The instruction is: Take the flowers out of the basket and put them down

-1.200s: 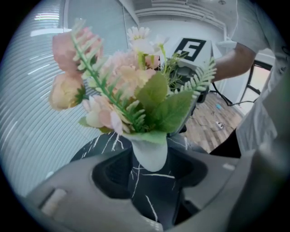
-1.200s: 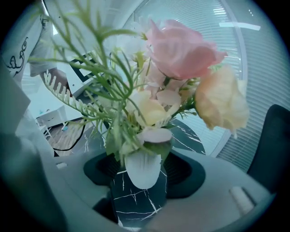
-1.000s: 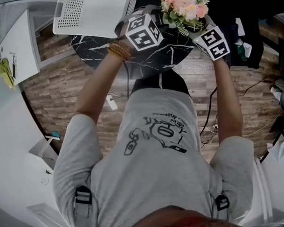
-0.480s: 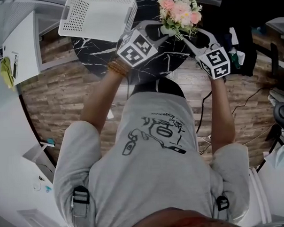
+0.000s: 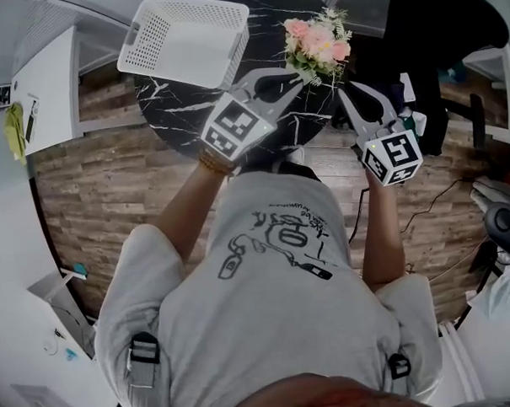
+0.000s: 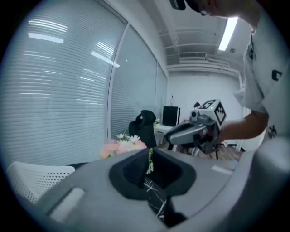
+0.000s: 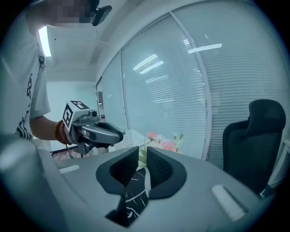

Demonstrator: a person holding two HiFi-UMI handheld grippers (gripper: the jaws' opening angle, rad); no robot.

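The pink and white flowers [image 5: 315, 44] stand on the black marble table [image 5: 192, 104], to the right of the white perforated basket [image 5: 184, 37]. My left gripper [image 5: 298, 77] hangs just short of the bouquet's near left side. Off the near right side, my right gripper [image 5: 341, 90] is also clear of it. Both sets of jaws have just been closing and are down to a thin slit with nothing between them. In the left gripper view the flowers [image 6: 122, 144] lie beyond the left gripper [image 6: 149, 156]. The right gripper [image 7: 142, 158] faces the flowers [image 7: 163, 142].
A black office chair [image 5: 433, 30] stands right of the table. A white desk [image 5: 43, 81] is at the far left. Cables [image 5: 432, 203] trail over the wood floor on the right. The basket's near wall is close to my left forearm.
Both grippers have drawn back from the sides of the bouquet toward me and risen, and their jaws have narrowed. The flowers stay on the table.
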